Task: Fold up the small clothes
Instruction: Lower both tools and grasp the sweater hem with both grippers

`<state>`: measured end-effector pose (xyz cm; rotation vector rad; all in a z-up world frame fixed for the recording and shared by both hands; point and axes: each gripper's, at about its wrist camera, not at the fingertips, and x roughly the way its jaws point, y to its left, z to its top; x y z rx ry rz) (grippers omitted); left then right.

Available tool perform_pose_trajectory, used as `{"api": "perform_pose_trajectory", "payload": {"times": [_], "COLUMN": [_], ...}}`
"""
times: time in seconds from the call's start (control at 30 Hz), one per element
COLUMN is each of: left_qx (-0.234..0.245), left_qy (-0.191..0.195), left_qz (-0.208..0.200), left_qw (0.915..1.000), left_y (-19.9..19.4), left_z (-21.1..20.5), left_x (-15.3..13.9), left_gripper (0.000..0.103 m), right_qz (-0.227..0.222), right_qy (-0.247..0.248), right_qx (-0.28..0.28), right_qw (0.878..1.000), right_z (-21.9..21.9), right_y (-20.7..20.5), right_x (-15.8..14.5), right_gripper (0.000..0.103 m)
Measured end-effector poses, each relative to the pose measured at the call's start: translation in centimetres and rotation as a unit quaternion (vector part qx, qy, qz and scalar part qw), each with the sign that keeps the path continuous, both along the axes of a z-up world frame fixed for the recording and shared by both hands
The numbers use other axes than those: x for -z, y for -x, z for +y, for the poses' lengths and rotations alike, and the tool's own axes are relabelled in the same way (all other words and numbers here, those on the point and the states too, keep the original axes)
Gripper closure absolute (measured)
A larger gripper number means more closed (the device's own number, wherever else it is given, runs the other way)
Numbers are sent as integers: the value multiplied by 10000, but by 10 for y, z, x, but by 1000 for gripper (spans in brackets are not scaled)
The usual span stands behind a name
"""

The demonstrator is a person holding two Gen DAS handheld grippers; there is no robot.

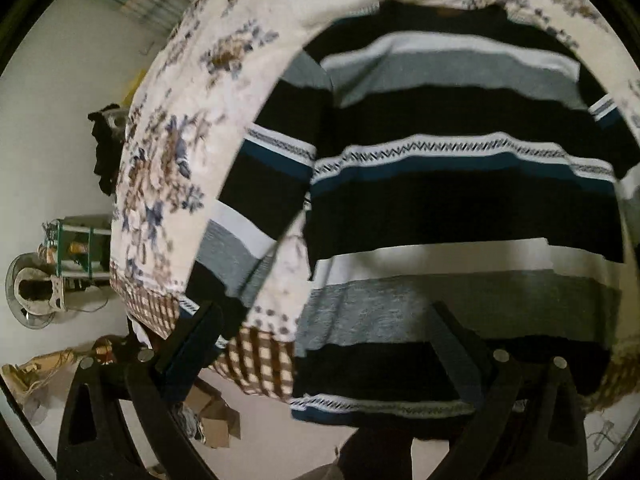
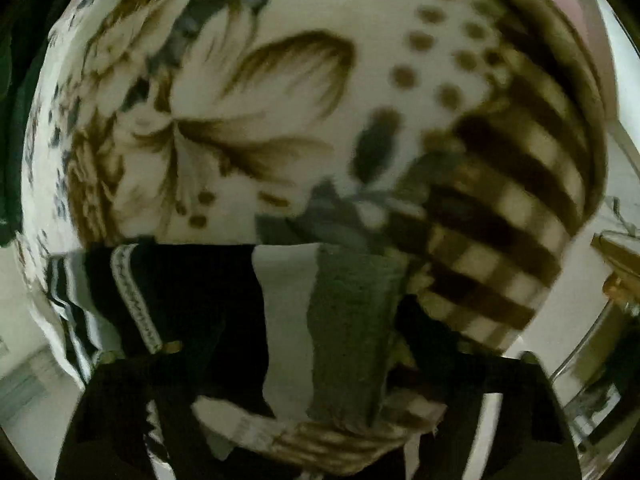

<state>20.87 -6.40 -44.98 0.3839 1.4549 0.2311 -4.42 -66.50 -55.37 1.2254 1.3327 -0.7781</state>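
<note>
Striped sweater (image 1: 460, 200): black, white, grey and blue bands with a zigzag trim; spread flat across a floral blanket (image 1: 168, 152), one sleeve angled along its left side in the left wrist view; hem near the blanket's checked border (image 1: 260, 360).

Floral blanket: cream ground, brown and blue flowers, brown dots, brown-and-cream checked edge; draped over a rounded surface, hanging down at the lower side.

Left claw (image 1: 324, 336): released, fingers well apart; left finger (image 1: 192, 336) over the blanket's checked edge beside the sleeve end; right finger (image 1: 460, 344) over the sweater's lower grey and black bands; contact with the cloth not determinable.

Right claw (image 2: 320, 420): low in the right wrist view, dark and blurred; bunched sweater cloth (image 2: 340, 320) rising between its fingers, black, white and grey stripes running upright; clenched or released, cannot tell; folds of blanket gathered at its base.

Background, left wrist view: pale wall, green shelf rack (image 1: 76, 248), fan (image 1: 32, 292), cardboard boxes (image 1: 216, 416) on the floor.
</note>
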Motion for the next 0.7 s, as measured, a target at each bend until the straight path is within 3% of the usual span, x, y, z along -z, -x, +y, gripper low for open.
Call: {"api": "perform_pose_trajectory", "payload": {"times": [0.03,0.07,0.1,0.17,0.33,0.43,0.5,0.57,0.63,0.7], "left_qx": [-14,-9,7,63,264,341,372,397,402,412], "left_qy": [-19,-20,-1,108,578,818,893,979,992,975], "left_qz": [26,15,2,7,-85,-168,-188,-138,-133,-101], "left_qw": [10000,10000,10000,9999,9979,9959,9951,9943,9942,9943], "left_y": [-3,-6,-10,-16,-31,-38,-41,-43,-41,-39], "left_z": [-3,-6,-11,-23,-54,-71,-79,-84,-84,-80], "left_x": [9,16,22,31,41,47,54,64,72,85], "left_gripper": [0,0,0,0,0,0,0,0,0,0], "right_qz": [26,-53,-244,-529,-839,-840,-596,-482,-704,-807], "right_qy": [150,195,164,287,957,1062,908,708,591,520], "right_qx": [-136,-256,-326,-340,-480,-683,-831,-579,-219,26], "right_qw": [9998,9995,9990,9976,9907,9884,9906,9946,9955,9954], "right_z": [3,5,4,-4,-45,-72,-88,-100,-107,-107], "right_y": [-1,-2,-1,3,6,-17,-31,-47,-39,-31], "right_x": [-2,-6,-11,-29,-82,-84,-64,-54,-45,-28], "right_gripper": [57,89,96,96,96,95,84,54,41,36]}}
